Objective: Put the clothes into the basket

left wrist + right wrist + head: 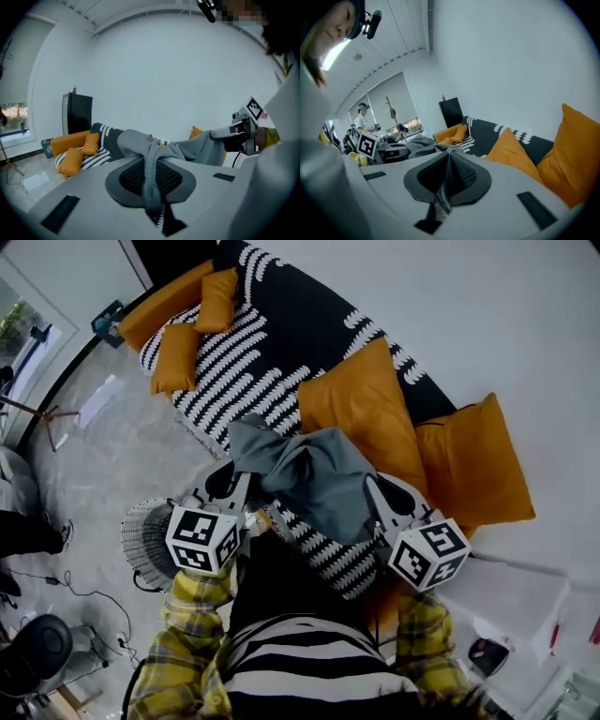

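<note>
Grey garment [309,474] aloft, orange cushions [361,413], striped sofa [281,324], wire basket [145,538] nearby

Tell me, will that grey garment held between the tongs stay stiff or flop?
Probably floppy: the grey garment sags in folds between the left tongs and right tongs. Likely light, since thin pinches hold it up. It may drape over the basket rim.

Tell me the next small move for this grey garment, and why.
Probably carry it left and down toward the wire basket: both the left gripper and right gripper are shut on the grey garment, held up over the sofa, and the wire basket stands on the floor to the left.
</note>
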`<state>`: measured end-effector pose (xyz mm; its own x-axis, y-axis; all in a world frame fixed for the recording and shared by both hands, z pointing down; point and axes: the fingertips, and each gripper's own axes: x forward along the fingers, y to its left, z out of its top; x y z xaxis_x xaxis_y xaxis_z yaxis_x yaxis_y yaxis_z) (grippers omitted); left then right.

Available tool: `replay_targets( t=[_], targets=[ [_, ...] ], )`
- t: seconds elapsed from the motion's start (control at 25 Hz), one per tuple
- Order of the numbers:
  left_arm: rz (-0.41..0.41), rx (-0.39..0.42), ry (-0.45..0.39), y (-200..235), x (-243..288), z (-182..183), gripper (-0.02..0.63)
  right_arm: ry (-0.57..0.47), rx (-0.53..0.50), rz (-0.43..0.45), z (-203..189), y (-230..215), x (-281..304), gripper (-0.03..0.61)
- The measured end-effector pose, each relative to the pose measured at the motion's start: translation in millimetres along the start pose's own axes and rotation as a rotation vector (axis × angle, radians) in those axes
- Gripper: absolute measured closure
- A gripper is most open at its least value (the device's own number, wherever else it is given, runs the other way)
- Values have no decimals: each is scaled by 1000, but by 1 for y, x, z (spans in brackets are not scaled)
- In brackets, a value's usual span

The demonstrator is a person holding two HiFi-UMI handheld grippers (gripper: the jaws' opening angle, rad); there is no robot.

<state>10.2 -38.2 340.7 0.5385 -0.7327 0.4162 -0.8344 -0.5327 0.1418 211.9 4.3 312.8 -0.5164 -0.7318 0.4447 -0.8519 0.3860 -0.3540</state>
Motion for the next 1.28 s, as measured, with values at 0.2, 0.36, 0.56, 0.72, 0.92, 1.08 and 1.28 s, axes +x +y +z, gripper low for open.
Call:
replay_targets(
  t=[0.2, 0.36, 0.56, 0.72, 0.92, 1.08, 1.28],
  targets=[
    [101, -19, -90, 20, -57, 33, 568, -39, -79, 112, 28, 45, 12, 543],
    [180, -25, -175, 42, -101, 55, 568, -73, -152, 211, 54, 91, 29, 543],
    [294, -43, -258, 78, -166, 72, 568, -117, -239, 335, 84, 160, 48, 543],
    [389, -53, -303, 112, -231, 71, 568, -142, -291, 436, 97, 227, 62, 543],
    [528, -69, -341, 149, -314, 59, 568, -142, -362, 574, 98, 320, 84, 543],
    [616, -65, -336, 174, -368, 42, 568, -136, -394, 668, 88, 388, 100, 543],
    [715, -93, -326, 192, -422, 11, 568, -128, -413, 792, 68, 456, 112, 543]
  ],
)
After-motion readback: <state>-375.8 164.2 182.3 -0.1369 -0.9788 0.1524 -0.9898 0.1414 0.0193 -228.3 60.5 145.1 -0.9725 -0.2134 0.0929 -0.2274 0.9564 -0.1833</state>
